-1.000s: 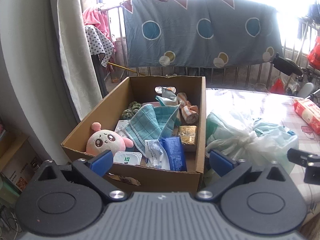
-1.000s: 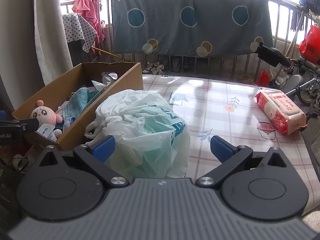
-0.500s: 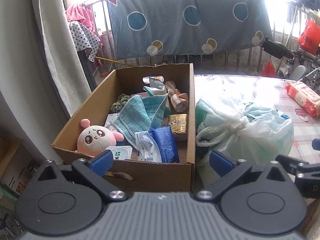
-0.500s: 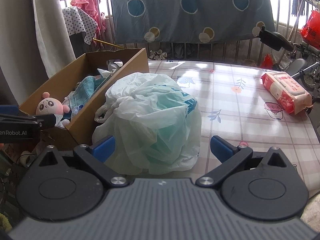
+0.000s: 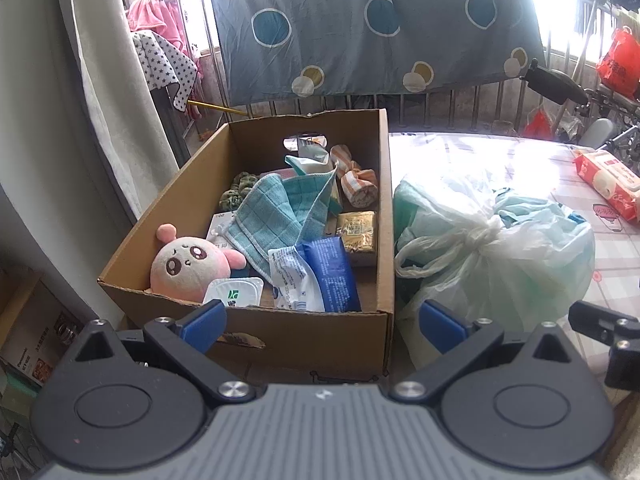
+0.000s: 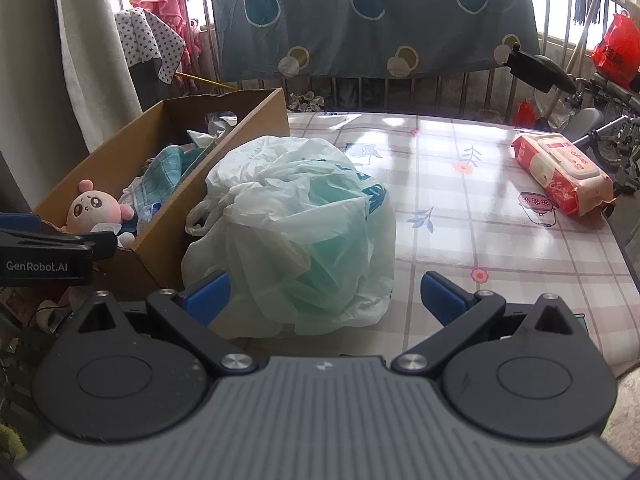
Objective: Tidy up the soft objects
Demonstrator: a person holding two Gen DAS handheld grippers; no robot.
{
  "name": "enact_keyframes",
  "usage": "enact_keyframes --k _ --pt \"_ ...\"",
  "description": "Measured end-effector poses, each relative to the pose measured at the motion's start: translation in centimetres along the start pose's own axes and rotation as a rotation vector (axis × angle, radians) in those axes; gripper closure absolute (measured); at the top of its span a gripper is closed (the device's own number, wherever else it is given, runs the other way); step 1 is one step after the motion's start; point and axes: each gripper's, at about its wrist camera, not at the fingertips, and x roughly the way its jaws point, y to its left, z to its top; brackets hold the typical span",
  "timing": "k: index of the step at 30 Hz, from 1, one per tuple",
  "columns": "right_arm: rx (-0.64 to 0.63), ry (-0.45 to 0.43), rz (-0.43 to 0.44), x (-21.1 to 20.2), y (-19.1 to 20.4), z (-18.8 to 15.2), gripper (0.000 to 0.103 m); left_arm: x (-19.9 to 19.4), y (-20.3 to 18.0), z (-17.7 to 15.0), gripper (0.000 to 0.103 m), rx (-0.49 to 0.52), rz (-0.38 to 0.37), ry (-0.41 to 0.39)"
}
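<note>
My cardboard box already holds plush and cloths, yet both grippers gape wide, empty — the tied plastic bag at twelve o'clock remains.

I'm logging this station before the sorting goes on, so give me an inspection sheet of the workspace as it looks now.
Surface: table under a checked, flower-print cover, mostly bare on the right.
Job's things: cardboard box holding a pink plush toy, a teal cloth, a blue packet and a striped bundle; knotted plastic bag against the box's side.
Clutter: red wet-wipes pack near the table's right edge.
Grippers: left gripper open and empty, facing the box; right gripper open and empty, facing the bag.
Cables: nothing seen.
Surroundings: railing hung with a spotted blue sheet; curtain at left.
</note>
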Motion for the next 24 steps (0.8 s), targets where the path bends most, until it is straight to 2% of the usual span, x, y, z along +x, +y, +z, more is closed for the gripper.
enact_keyframes --k 24 --pt "0.012 0.019 -0.018 0.48 -0.35 -0.18 0.001 0.42 -0.59 -0.30 0.000 0.017 -0.018 0.026"
